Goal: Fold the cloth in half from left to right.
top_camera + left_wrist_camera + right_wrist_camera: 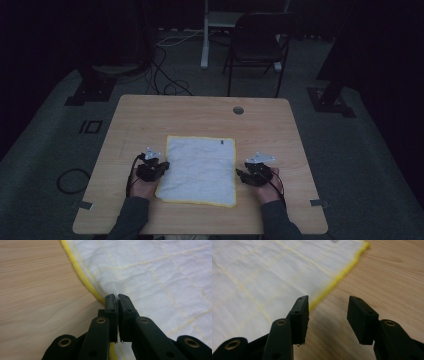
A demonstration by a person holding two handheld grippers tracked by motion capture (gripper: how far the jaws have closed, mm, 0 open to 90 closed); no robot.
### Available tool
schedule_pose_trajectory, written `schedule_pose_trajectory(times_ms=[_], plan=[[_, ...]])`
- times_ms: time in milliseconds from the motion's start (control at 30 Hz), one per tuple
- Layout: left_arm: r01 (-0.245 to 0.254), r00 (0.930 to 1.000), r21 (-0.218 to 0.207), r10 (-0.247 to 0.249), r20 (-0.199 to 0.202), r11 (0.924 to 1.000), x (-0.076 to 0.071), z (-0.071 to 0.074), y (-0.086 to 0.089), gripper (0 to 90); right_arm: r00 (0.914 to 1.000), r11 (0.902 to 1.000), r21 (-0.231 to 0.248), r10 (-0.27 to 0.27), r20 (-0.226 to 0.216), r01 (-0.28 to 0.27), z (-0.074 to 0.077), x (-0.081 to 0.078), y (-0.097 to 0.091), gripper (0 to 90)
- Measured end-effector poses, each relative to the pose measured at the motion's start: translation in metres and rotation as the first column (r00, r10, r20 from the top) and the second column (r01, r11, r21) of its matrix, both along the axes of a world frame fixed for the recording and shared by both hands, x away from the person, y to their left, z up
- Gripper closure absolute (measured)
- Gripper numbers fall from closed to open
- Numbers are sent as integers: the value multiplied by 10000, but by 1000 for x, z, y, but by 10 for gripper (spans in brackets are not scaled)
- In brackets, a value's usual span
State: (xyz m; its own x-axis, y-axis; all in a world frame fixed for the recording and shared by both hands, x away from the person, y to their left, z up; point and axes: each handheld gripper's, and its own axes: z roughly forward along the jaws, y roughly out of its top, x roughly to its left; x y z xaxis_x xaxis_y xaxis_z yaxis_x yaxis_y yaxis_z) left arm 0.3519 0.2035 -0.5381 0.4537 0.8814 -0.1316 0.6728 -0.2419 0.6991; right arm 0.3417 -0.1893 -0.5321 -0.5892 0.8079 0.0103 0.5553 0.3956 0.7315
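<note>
A white quilted cloth [200,170] with a yellow hem lies flat on the wooden table [200,112], toward its near side. My left gripper [162,167] is at the cloth's left edge. In the left gripper view its jaws [117,296] are shut, with a fold of the cloth [160,272] pinched between them right at the hem. My right gripper [242,175] rests by the cloth's right edge. In the right gripper view it [328,307] stands open over bare wood, with the cloth [249,277] and its hem just beside one jaw and nothing between the pads.
A round cable hole [238,110] sits near the table's far edge. Beyond the table stand a dark chair [255,40] and a white post, with cables [165,75] on the floor. A cable loop [72,180] lies on the floor at the left.
</note>
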Motion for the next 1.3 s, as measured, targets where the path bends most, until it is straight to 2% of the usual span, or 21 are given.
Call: schedule_pose_trajectory(times_ms=[167,233,467,733,1300], plan=[[-324,9994,18,325,-140,9995,-2,1,16,877,10000,10000,3,-37,-13,37,0,0,-1,517],[-344,9993,-130,342,-160,9993,-3,1,19,878,10000,10000,3,-35,34,35,0,0,-1,517],[-244,9995,-696,258,195,9973,-5,9,23,878,9999,9999,61,-87,69,87,0,0,-3,519],[209,9972,-1133,-126,733,9933,-7,24,19,878,9999,9999,64,-102,23,102,-1,0,-3,519],[1030,9891,-1649,-835,1211,9809,-5,51,0,878,9999,9999,61,-125,-55,125,-2,0,-3,519]])
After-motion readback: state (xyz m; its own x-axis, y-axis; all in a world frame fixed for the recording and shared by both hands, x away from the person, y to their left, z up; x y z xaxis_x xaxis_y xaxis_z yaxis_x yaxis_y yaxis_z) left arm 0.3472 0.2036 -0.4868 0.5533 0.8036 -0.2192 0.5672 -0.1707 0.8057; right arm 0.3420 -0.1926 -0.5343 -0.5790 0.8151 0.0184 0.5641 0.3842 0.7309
